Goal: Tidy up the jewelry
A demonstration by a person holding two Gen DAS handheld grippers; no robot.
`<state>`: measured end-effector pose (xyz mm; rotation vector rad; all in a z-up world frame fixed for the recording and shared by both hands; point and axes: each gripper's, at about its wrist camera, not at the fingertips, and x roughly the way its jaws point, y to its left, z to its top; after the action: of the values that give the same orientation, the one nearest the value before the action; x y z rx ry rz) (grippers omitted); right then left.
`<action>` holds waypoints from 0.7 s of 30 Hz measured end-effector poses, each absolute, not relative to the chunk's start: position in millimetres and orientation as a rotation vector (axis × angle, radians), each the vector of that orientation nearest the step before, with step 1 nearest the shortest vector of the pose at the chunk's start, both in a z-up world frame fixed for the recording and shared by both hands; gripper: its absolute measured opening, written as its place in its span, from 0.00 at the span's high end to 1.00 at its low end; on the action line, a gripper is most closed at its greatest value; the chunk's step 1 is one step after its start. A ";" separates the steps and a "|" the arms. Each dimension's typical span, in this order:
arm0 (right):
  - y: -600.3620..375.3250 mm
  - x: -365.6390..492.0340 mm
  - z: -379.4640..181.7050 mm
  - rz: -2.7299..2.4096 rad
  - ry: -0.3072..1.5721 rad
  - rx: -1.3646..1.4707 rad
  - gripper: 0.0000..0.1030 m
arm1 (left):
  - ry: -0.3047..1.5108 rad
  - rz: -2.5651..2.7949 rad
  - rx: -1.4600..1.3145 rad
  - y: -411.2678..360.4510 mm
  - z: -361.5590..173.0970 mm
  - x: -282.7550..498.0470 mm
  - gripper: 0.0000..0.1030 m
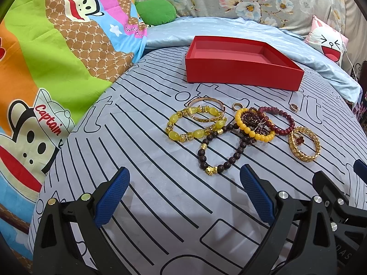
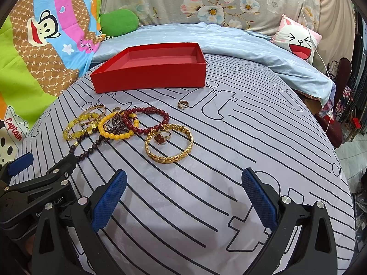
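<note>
A pile of jewelry lies on the striped sheet: a big-bead yellow bracelet, a thin gold bangle, a dark brown bead bracelet, an orange-yellow bead bracelet, a dark red bead bracelet, a gold chain bracelet with a red clover ring inside it, and a small ring lying apart. Behind them stands an empty red box. My left gripper hovers open just short of the brown beads. My right gripper is open, near the gold bracelet. Neither holds anything.
The bed is covered by a grey sheet with black lines. A cartoon monkey quilt rises on the left, a light blue blanket lies behind the box, and a smiling cushion sits far right. The bed's edge drops off at the right.
</note>
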<state>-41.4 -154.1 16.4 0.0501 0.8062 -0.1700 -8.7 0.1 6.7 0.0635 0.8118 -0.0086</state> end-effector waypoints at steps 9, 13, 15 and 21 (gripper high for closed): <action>-152.9 -41.7 18.1 -0.169 0.806 0.052 0.06 | 0.810 -0.011 0.063 0.5 8.6 -9.9 0.10; -153.6 -41.6 18.0 -0.168 0.808 0.052 0.06 | 0.813 -0.012 0.061 1.3 8.7 -9.9 0.10; -153.5 -41.5 18.0 -0.167 0.808 0.053 0.06 | 0.814 -0.013 0.060 1.8 8.7 -9.9 0.10; -153.8 -41.5 17.7 -0.168 0.807 0.052 0.06 | 0.816 -0.012 0.060 -0.2 7.8 -8.8 0.10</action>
<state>-41.5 -153.8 17.7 0.0516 0.8068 -0.1685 -8.8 -0.2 7.8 0.0596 0.8163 -0.0124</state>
